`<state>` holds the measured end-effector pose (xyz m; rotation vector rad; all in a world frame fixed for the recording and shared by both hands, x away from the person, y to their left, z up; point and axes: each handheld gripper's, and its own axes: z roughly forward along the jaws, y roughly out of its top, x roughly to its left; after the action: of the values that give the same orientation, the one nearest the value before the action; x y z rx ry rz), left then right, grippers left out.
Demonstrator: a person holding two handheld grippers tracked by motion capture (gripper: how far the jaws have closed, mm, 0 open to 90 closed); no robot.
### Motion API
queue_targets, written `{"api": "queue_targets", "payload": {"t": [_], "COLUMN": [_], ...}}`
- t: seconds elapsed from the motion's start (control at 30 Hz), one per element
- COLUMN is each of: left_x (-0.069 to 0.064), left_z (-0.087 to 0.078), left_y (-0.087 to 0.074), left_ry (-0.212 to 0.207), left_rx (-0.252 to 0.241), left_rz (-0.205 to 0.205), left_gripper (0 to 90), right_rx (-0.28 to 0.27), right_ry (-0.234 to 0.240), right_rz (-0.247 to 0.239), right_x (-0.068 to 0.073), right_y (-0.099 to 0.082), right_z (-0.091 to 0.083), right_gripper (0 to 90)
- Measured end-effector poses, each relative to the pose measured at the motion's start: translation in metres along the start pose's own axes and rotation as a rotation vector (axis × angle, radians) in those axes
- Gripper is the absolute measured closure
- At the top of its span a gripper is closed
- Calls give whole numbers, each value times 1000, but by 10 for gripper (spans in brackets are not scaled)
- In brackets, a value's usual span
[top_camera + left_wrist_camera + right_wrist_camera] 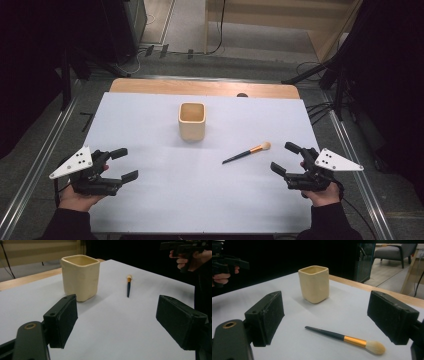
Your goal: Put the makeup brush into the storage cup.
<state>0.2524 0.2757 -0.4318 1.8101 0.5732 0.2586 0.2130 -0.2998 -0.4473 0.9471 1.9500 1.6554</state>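
A cream square cup [192,120] stands upright at the middle of the white sheet [150,200], also seen in the left gripper view [80,277] and the right gripper view [314,284]. A makeup brush [247,152] with a dark handle, gold ferrule and pale bristles lies to the cup's right [128,285] [344,339]. My left gripper [127,164] rests open near the sheet's left front, far from both. My right gripper [285,157] is open at the right front, just right of the brush's bristle end. Nothing sits between either pair of jaws [116,322] [325,317].
The wooden table edge [200,88] shows beyond the sheet. Metal rails [35,170] run along both sides of the table. Cables and stands lie on the floor behind. A chair [390,252] stands far off in the right gripper view.
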Motion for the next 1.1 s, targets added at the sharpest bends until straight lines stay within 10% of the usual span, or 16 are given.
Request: {"api": "queue_targets", "payload": {"t": [1.1], "left_x": [-1], "left_z": [0], "left_y": [1], "left_ry": [-4], "left_rx": [-15], "left_rz": [2], "left_gripper": [181], "right_rx": [4], "right_ry": [-13], "right_rz": [0], "right_x": [-30], "right_y": [11], "right_z": [47], "right_gripper": [147]}}
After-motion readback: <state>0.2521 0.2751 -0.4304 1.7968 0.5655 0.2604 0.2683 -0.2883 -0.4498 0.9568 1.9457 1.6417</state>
